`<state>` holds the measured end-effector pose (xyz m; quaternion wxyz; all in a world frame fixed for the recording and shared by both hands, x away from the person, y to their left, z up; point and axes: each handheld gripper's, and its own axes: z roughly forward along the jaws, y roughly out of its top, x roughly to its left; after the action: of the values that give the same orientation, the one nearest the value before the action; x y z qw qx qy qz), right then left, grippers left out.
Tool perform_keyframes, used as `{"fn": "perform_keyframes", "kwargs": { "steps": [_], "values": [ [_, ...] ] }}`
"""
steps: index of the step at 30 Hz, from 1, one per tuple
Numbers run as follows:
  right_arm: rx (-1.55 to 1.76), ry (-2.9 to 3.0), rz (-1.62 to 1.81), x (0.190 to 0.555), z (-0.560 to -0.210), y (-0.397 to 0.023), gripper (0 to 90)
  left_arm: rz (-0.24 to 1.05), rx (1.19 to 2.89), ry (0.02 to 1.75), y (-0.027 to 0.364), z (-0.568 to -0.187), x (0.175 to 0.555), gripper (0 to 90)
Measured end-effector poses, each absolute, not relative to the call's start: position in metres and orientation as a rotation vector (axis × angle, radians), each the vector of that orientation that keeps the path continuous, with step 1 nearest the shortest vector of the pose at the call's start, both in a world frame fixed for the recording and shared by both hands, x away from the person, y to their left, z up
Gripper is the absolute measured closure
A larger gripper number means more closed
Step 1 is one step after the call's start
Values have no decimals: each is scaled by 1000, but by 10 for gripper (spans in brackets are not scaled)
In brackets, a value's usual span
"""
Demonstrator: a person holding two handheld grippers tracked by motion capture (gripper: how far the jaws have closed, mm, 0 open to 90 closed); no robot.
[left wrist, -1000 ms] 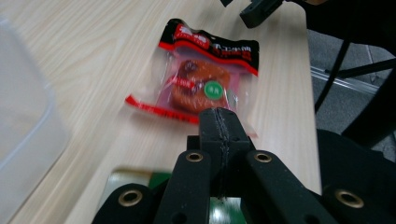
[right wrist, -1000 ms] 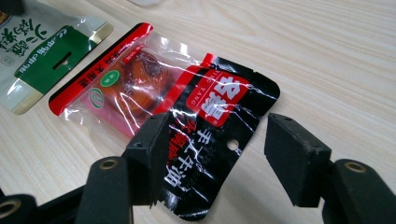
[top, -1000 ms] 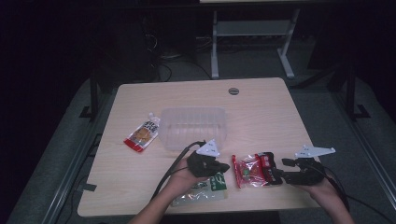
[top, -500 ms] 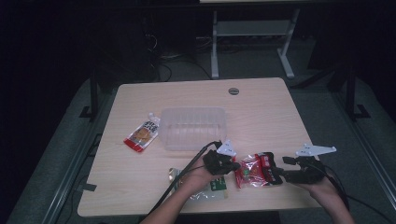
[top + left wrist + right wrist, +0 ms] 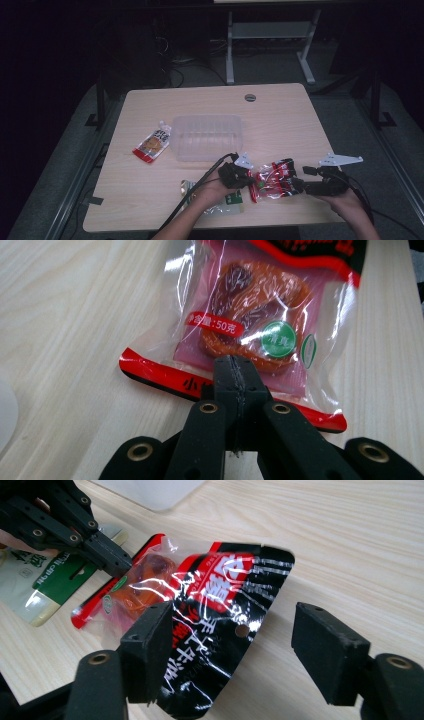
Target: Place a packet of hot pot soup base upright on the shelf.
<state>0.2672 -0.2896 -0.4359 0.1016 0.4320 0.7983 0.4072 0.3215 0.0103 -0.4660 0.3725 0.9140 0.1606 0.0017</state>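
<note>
High view – scene: a red snack packet (image 5: 272, 181) lies near the front edge of the worktop (image 5: 280, 115), between the left gripper (image 5: 248, 178) and the right gripper (image 5: 299, 186)
High view – other things: a clear plastic tub (image 5: 207, 136) stands empty mid-worktop, an orange pouch (image 5: 152, 143) lies to its left, a green packet (image 5: 227, 200) sits under the left hand
High view – progress: the red snack packet is not yet in the tub, so, as I judge it, lifting and carrying it are left; nothing looks packed so far

Left gripper view – fingers: clenched tight together, their tips resting on the packet's lower clear part just above its red seam; whether any film is pinched between them is hard to make out
Left gripper view – cut off: the packet's top runs out of frame

Right gripper view – fingers: released, having just been opening; the packet's black end lies between them, the left pad (image 5: 147, 647) at its edge, the other well clear
Right gripper view – hard to tell: the green packet's print is too blurred to read
</note>
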Motion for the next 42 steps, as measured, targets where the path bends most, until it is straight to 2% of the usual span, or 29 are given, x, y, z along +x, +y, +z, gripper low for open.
{"fn": "perform_keyframes", "kwargs": {
  "steps": [11, 24, 28, 29, 31, 34, 35, 38, 39, 40, 41, 42],
  "values": [
    [1318, 2424, 1260, 281, -446, -283, 269, -12, 2340, 422, 12, -468, 322, 899],
    [1399, 2503, 1314, 292, -460, -277, 274, -23, 2320, 431, 13, -469, 323, 900],
    [1346, 2503, 1341, 289, -456, -273, 340, -15, 2318, 439, 13, -469, 322, 900],
    [1324, 2480, 1348, 287, -452, -273, 418, -17, 2317, 441, 13, -469, 322, 900],
    [1307, 2471, 1363, 286, -450, -275, 497, -20, 2316, 443, 13, -469, 322, 900],
    [1298, 2474, 1377, 286, -449, -277, 547, -22, 2313, 446, 13, -470, 322, 900],
    [1290, 2480, 1392, 285, -448, -277, 606, -20, 2322, 436, 14, -470, 323, 900],
    [1261, 2493, 1413, 285, -447, -276, 658, -24, 2307, 450, 14, -470, 322, 900],
    [1233, 2496, 1417, 284, -445, -274, 714, -23, 2305, 449, 14, -470, 322, 900],
    [1233, 2496, 1417, 284, -445, -274, 714, -23, 2305, 449, 14, -470, 322, 900],
    [1204, 2499, 1426, 284, -444, -272, 764, -25, 2301, 452, 15, -471, 322, 900],
    [1204, 2499, 1426, 284, -444, -272, 764, -25, 2301, 452, 15, -471, 322, 900]
  ]
}}
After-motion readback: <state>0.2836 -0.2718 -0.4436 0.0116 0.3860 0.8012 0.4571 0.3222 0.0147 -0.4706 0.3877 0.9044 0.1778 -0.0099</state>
